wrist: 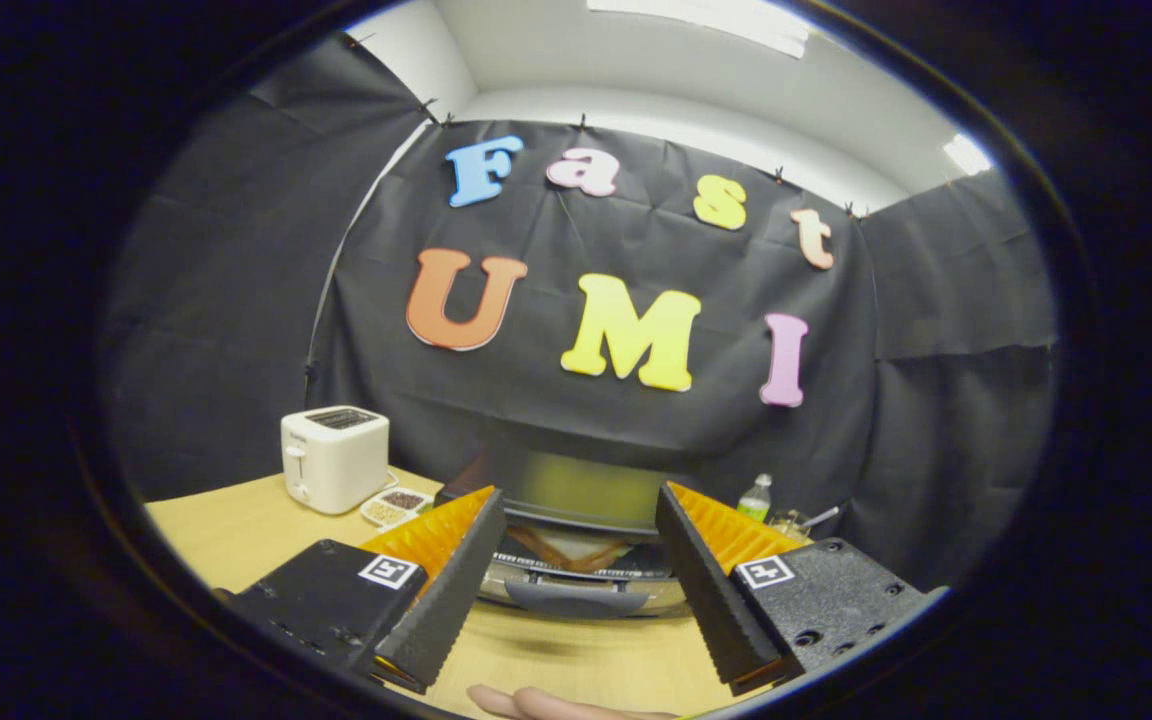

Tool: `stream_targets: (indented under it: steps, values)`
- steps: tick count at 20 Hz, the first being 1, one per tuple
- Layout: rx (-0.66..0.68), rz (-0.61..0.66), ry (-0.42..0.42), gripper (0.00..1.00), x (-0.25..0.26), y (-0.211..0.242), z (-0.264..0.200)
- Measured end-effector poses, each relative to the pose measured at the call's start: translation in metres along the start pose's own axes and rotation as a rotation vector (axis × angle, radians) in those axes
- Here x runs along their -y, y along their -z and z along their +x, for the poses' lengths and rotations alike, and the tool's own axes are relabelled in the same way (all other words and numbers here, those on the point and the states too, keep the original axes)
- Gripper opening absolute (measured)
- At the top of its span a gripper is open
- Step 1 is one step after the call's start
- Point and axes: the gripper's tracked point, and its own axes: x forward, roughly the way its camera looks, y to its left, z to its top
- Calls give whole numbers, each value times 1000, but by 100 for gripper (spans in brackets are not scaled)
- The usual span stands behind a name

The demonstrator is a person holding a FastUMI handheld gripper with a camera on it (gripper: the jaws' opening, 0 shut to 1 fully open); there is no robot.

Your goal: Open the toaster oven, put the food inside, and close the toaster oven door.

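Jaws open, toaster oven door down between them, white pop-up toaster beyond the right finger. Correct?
Not quite. The gripper view puts the white pop-up toaster beyond the left finger, not the right. The rest holds: the gripper has its jaws open, and the toaster oven sits just ahead between them with its door down.

The tool point(581, 590) hangs with its fingers spread wide apart, gripping nothing, and the gap between them looks straight at the toaster oven point(576, 500). Its door point(576, 585) lies folded down toward the fingers, handle point(576, 598) just ahead of them, so the mouth stands open above it. Bare table point(236, 525) runs off on the left up to a white toaster point(334, 458) and a small tray point(396, 505) beside it. On the right a bottle point(755, 497) crowds the oven's flank. A hand point(546, 705) sits low beneath the fingers.
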Motion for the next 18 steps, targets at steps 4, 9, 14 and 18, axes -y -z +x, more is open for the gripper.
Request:
stream_targets:
  steps: [4,9,14,18]
  values:
    - [44,20,11,100,17,-56,-34]
    - [15,162,28,100,44,-116,-85]
    - [-30,239,21,100,60,-135,-125]
    - [-49,249,-12,100,56,-125,-149]
